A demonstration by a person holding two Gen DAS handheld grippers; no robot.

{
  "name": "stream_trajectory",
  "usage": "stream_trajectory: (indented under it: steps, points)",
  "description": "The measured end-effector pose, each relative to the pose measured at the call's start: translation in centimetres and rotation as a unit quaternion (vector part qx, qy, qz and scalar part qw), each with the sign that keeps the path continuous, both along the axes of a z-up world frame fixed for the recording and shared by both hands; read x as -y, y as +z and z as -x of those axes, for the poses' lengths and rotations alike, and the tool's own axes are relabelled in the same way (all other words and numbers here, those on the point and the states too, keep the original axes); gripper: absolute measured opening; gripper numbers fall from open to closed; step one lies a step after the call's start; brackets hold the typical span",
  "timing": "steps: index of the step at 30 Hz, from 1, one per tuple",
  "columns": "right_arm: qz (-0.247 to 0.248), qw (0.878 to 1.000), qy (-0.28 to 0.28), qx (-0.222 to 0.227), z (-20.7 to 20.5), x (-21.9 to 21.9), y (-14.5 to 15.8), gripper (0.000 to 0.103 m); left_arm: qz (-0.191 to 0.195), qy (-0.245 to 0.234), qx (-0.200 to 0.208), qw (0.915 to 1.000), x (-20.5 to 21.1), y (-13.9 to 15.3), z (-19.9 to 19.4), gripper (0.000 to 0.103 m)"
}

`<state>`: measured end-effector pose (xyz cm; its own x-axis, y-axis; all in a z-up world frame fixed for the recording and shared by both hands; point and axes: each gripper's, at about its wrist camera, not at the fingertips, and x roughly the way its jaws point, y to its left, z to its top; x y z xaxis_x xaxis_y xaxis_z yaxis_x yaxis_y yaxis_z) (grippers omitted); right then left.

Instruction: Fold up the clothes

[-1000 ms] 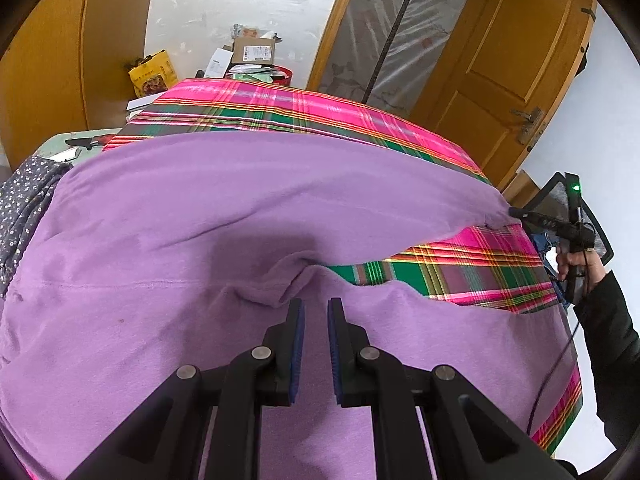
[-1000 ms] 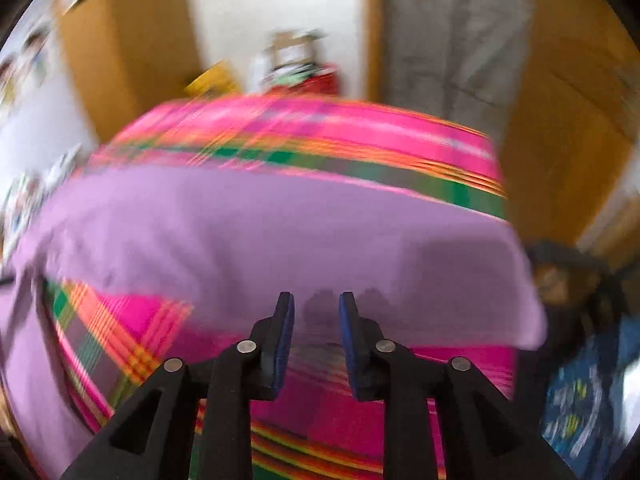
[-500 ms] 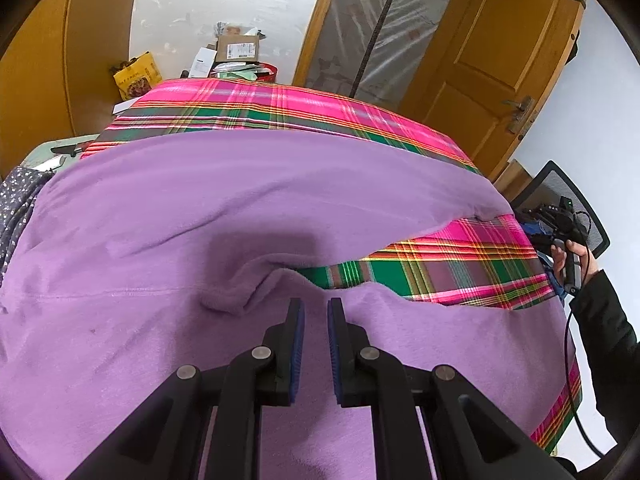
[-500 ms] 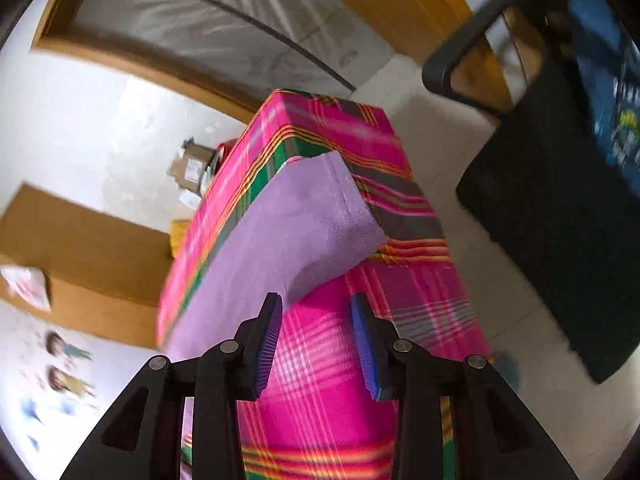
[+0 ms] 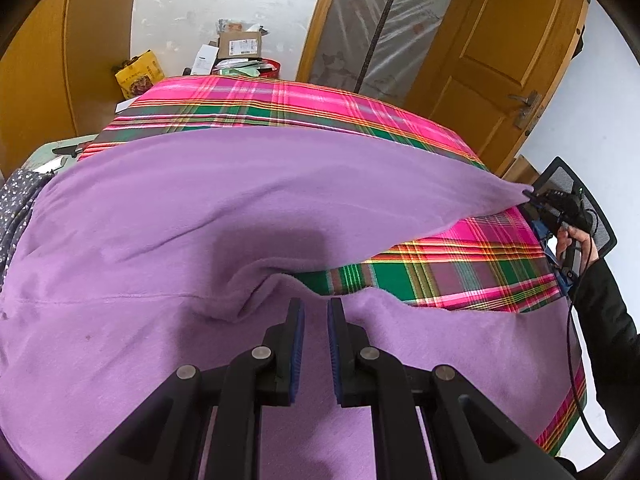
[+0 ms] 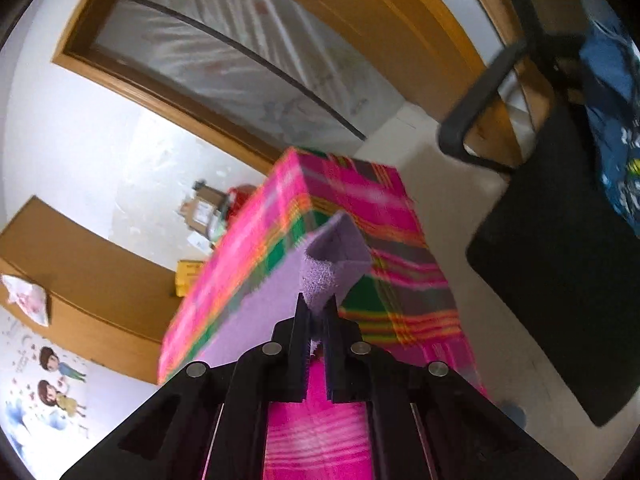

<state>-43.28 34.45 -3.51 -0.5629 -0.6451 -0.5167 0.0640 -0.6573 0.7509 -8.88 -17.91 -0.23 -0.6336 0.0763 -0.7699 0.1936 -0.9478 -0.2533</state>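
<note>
Left wrist view: the purple garment (image 5: 208,216) lies spread across the plaid-covered table (image 5: 288,100), filling mid-frame, not yet a compact fold. At right edge the right gripper (image 6: 317,312) is clamped on its cuff, lifting it. The left gripper (image 5: 316,320) hovers unclenched, holding nothing. A dotted cloth (image 5: 16,204) lies at left, an office chair (image 6: 560,272) stands close by.

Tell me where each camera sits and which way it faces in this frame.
Left wrist: on the left claw, low over the purple garment, facing across the plaid-covered table toward the doors; the person's right hand and sleeve show at right.
Right wrist: on the right claw, off the table's end, tilted, looking along it; only the claw shows, pinching the garment's corner.
Shared: garment, plaid cloth, cardboard box.
</note>
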Motion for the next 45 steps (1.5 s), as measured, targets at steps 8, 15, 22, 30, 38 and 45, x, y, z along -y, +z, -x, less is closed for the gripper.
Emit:
stream_trajectory:
  steps: [8, 15, 22, 30, 38, 45]
  points:
    - [-0.045, 0.996, -0.008, 0.076, 0.2, -0.7, -1.7, 0.023, -0.002, -0.002, -0.002, 1.0, 0.0, 0.2, -0.4, 0.011]
    - [-0.049, 0.996, -0.044, 0.064, -1.3, -3.0, -0.5, 0.037, -0.004, -0.003, -0.009, 0.9999, -0.2, 0.5, -0.9, 0.011]
    - [-0.12, 0.992, 0.039, -0.02, -1.9, 2.0, 2.5, 0.037, -0.004, -0.005, -0.011, 0.9999, -0.6, 0.6, -1.0, 0.011]
    - [-0.252, 0.954, 0.135, -0.085, -0.5, 9.7, 3.4, 0.037, 0.001, -0.003, -0.005, 1.0, -0.6, 0.6, -0.6, 0.011]
    - [-0.335, 0.922, 0.177, -0.076, 3.9, 13.2, 1.9, 0.038, 0.001, -0.009, -0.002, 1.0, -0.9, 0.4, 0.6, 0.011]
    - [-0.373, 0.91, 0.16, -0.078, 5.2, 13.5, 1.7, 0.003, 0.0, -0.019, -0.002, 0.9998, -1.2, 0.4, 1.4, 0.011]
